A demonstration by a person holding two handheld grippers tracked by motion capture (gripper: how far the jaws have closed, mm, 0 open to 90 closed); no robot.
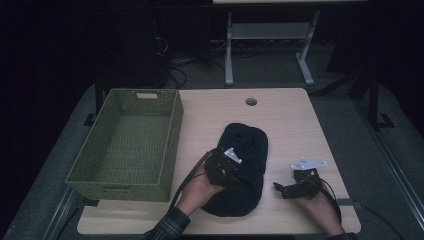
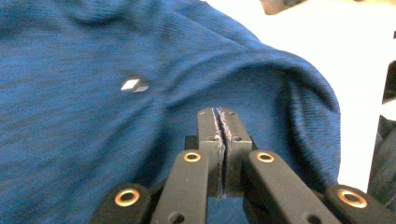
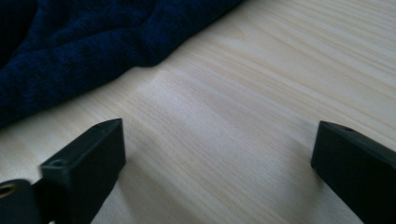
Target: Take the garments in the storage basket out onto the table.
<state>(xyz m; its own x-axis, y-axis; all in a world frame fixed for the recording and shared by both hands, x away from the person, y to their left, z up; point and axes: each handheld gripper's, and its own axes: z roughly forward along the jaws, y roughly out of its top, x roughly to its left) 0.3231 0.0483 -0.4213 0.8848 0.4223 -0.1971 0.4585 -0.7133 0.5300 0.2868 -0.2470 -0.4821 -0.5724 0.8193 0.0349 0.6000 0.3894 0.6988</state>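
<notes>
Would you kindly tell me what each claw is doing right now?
Left claw: shut on the blue knit garment.
Right claw: open, holding nothing, over the table.

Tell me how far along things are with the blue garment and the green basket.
Early stage. Done so far: the left tongs have pinched a fold of the blue garment, jaws closed on the knit. In hand: that grip; the garment lies bunched on the table. The right tongs sit open over bare wood beside it. Left, probably: getting the garment into the green basket, which holds nothing.
</notes>
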